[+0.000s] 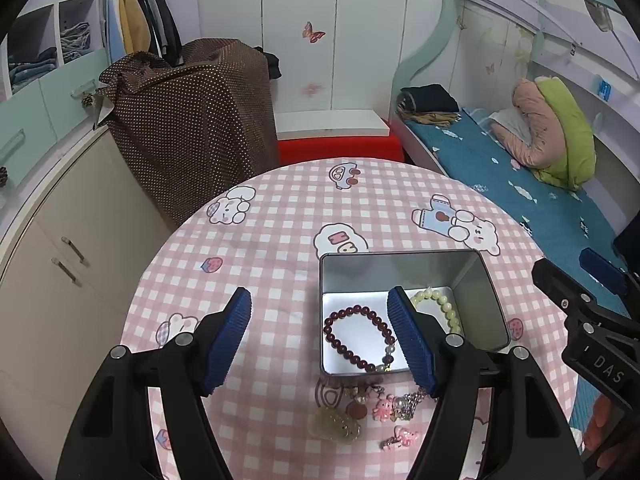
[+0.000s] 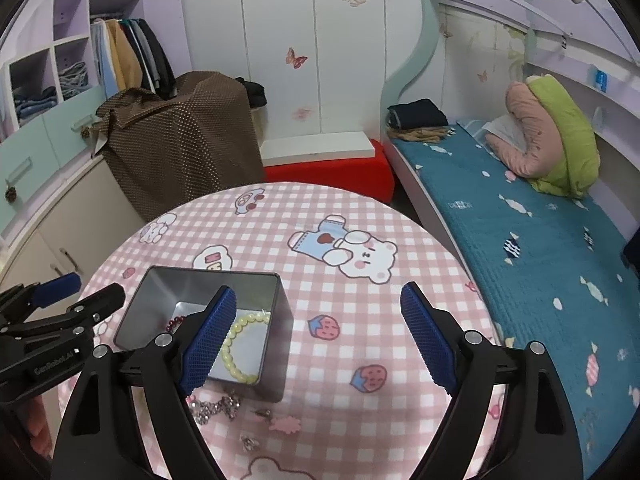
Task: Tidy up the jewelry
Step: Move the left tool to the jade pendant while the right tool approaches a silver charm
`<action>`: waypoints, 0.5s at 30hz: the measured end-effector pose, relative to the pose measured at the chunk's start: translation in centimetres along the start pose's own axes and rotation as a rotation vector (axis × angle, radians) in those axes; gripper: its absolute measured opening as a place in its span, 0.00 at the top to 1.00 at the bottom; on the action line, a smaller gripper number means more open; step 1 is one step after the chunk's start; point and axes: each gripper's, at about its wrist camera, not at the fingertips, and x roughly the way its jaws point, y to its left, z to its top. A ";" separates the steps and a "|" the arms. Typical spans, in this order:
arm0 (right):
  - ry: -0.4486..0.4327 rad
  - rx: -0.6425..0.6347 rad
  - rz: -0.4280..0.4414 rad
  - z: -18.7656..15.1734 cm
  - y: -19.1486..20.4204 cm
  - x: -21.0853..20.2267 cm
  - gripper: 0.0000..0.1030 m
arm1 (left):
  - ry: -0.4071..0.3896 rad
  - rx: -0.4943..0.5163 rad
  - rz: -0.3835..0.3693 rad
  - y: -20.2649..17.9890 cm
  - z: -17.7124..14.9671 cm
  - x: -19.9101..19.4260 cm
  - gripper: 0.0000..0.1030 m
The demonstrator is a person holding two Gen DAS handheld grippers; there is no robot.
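An open metal tin (image 1: 472,280) (image 2: 280,320) stands on the round pink checked table (image 1: 280,240) (image 2: 360,320). Inside lie a dark red bead bracelet (image 1: 352,334) (image 2: 174,323) and a pale yellow bead bracelet (image 1: 442,304) (image 2: 236,350). Loose charms and a sparkly chain (image 1: 376,408) (image 2: 216,406) lie on the cloth in front of the tin. My left gripper (image 1: 320,340) is open and empty, above the tin's left front. My right gripper (image 2: 316,340) is open and empty, above the tin's right side.
A bed with a blue cover (image 1: 500,168) (image 2: 520,220) runs along the right. A brown dotted cloth covers something (image 1: 192,120) (image 2: 180,144) behind the table. Cabinets (image 1: 60,260) stand at the left. A red seat (image 2: 332,168) sits behind.
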 end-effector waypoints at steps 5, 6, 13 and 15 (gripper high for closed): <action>-0.001 0.008 -0.010 -0.8 -0.4 -0.8 0.20 | 0.001 -0.012 0.010 0.4 -0.9 -0.6 0.32; 0.000 0.010 -0.011 -1.1 -0.5 -0.9 0.20 | 0.002 -0.014 0.009 0.5 -1.0 -0.8 0.31; 0.012 0.013 -0.016 -2.5 -1.0 -1.9 0.20 | 0.004 -0.023 0.014 1.0 -2.3 -1.6 0.27; 0.017 0.011 -0.018 -3.1 -1.0 -2.1 0.20 | 0.010 -0.031 0.017 1.3 -2.8 -1.6 0.27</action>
